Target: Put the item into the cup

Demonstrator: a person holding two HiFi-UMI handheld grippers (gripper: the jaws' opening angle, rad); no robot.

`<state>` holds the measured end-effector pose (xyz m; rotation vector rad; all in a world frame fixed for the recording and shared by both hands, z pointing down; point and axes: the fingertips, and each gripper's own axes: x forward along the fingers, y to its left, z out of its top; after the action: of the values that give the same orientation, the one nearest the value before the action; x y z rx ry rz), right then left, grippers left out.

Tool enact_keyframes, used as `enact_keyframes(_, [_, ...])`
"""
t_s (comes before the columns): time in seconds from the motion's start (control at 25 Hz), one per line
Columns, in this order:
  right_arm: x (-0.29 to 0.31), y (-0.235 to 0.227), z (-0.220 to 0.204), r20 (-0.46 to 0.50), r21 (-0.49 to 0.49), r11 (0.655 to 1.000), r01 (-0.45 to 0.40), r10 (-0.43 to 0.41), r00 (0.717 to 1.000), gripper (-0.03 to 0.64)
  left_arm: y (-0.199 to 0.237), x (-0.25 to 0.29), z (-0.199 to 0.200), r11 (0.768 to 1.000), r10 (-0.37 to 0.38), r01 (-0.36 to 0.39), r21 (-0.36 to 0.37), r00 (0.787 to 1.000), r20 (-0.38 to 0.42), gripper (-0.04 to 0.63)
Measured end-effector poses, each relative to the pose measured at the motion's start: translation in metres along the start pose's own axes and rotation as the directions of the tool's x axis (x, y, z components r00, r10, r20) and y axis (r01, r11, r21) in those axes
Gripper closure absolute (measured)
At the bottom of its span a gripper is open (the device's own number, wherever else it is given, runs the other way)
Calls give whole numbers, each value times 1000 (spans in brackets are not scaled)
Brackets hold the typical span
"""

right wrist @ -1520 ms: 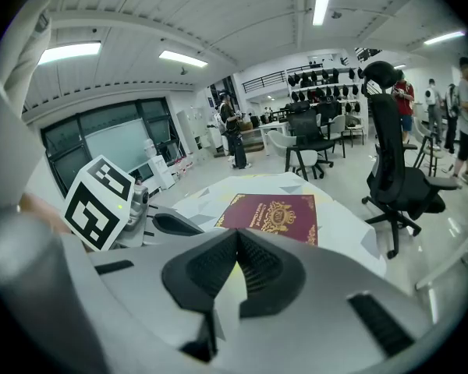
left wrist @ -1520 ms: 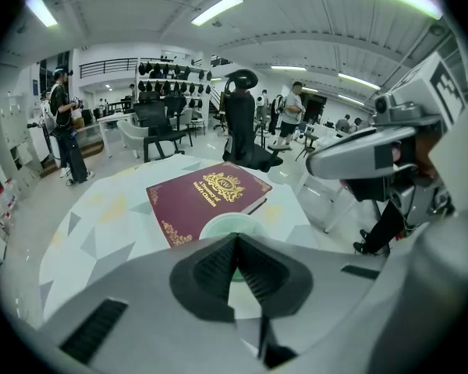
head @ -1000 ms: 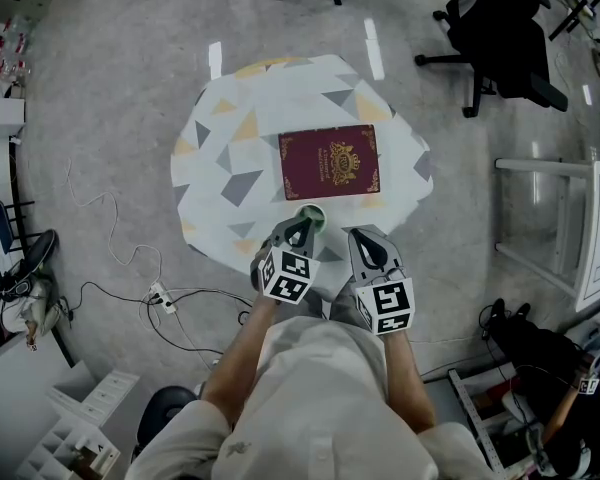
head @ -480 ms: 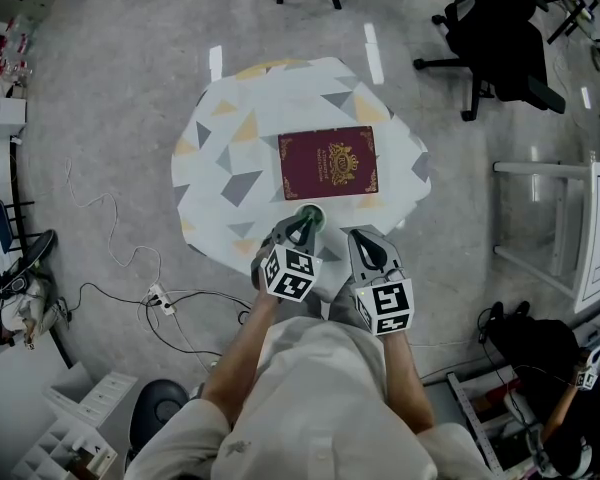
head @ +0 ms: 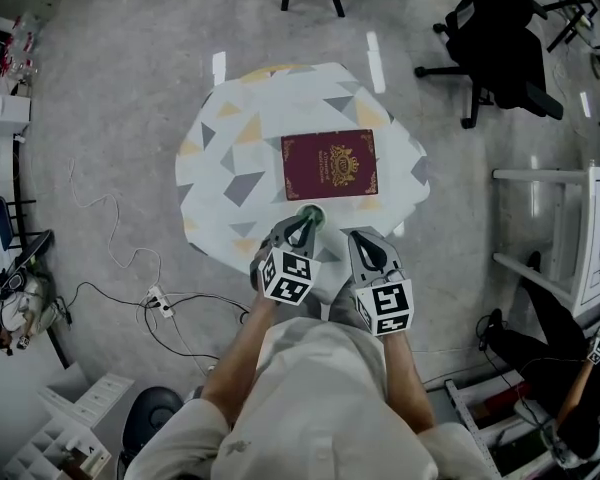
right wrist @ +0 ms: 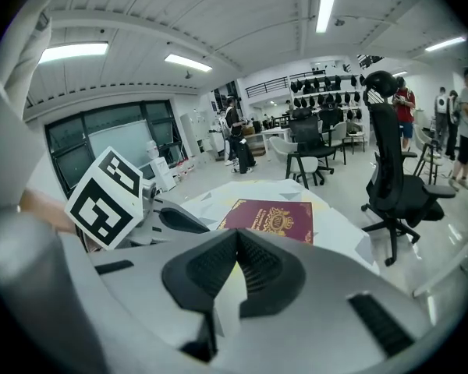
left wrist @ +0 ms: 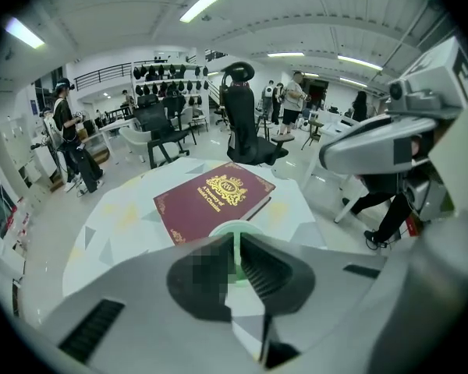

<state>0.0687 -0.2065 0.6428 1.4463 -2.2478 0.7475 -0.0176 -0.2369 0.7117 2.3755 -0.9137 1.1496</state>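
The cup (head: 311,214) at the counter's (head: 220,168) near edge hasn't budged: my left gripper (left wrist: 235,248) stays clenched on its rim and my right gripper (right wrist: 235,244) clenched empty, so nothing's going in yet.

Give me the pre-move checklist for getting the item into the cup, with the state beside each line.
1. Cup stands mouth up near the table's front edge: ok.
2. Left tool sits at the cup: ok.
3. Left tool's hold: cannot tell; jaws nearly together, a green sliver between.
4. Right tool carries the item: not ok; jaws shut, nothing between.
5. Item in sight: not ok; only a maroon book lies beyond the cup.
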Motion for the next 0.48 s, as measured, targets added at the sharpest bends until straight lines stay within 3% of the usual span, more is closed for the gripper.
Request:
enact_keyframes(0.28, [-10,3,34,62,-59,998,-14,18,998,611,7,-45,44,999,23,-18,-31,985,170,557])
enact_keyframes(0.48, [-21,8,64,118,-108,994,-22,35,992,611,9,-86,80,999,30,-15,-51,949,314,557])
